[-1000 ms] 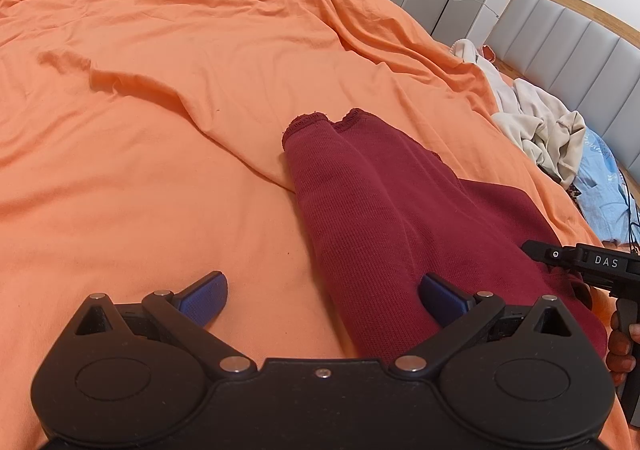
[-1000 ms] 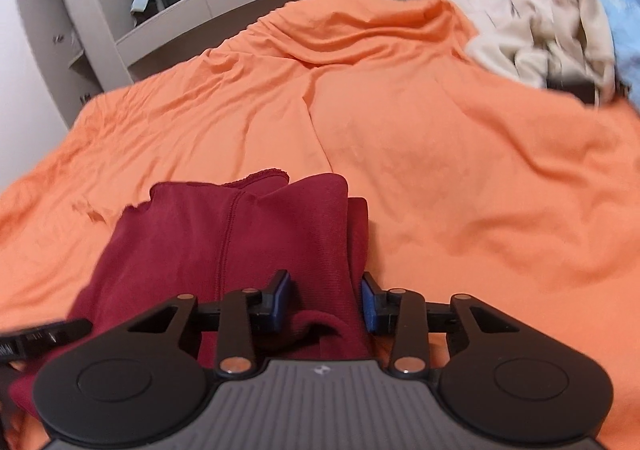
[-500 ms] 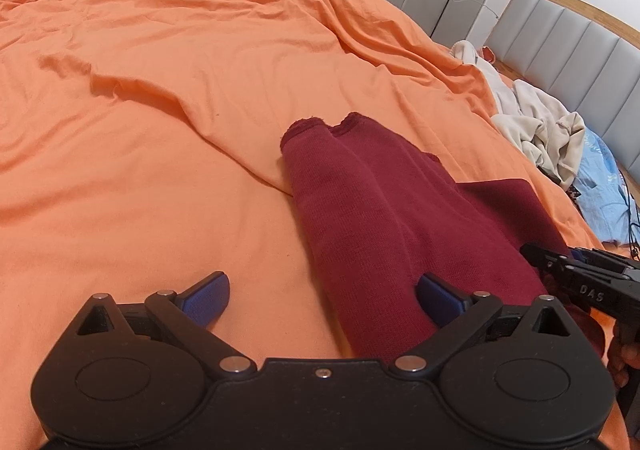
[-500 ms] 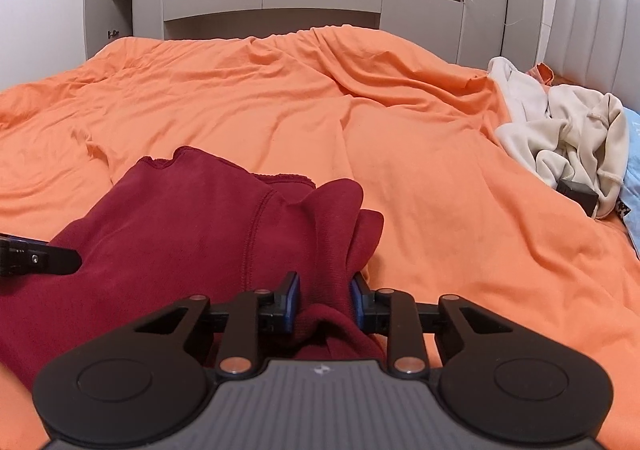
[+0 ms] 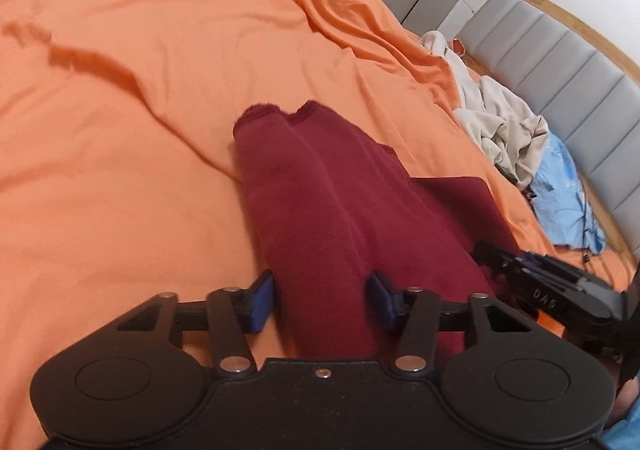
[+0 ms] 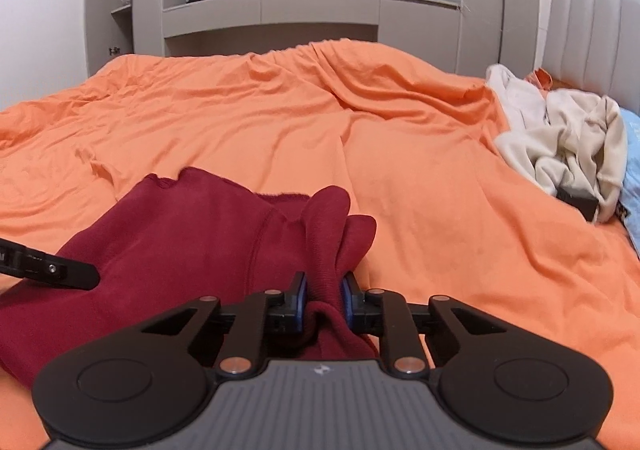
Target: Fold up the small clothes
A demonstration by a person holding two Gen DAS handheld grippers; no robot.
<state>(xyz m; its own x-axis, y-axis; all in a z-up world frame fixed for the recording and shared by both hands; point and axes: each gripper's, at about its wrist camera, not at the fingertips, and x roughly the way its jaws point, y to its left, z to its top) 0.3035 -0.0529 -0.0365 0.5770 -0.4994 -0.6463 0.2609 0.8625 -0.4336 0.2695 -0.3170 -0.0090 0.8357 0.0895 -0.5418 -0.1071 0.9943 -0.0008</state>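
Observation:
A dark red knitted garment (image 5: 328, 209) lies partly folded on the orange bed cover (image 5: 140, 89), a long fold running away from me. My left gripper (image 5: 322, 300) is half closed, its blue pads (image 5: 262, 302) on either side of the fold's near end with small gaps. My right gripper (image 6: 323, 300) is shut on a bunched edge of the red garment (image 6: 200, 234) and lifts it slightly. The right gripper also shows at the right in the left wrist view (image 5: 548, 290).
A pile of cream and beige clothes (image 6: 560, 137) and a light blue item (image 5: 564, 185) lie at the right by the grey padded headboard (image 5: 560, 61). Grey cabinets (image 6: 280, 17) stand beyond the bed. The orange cover is wrinkled.
My left gripper's jaws have narrowed from wide open to close around the fold. My right gripper has clamped tighter on the garment edge and raised it.

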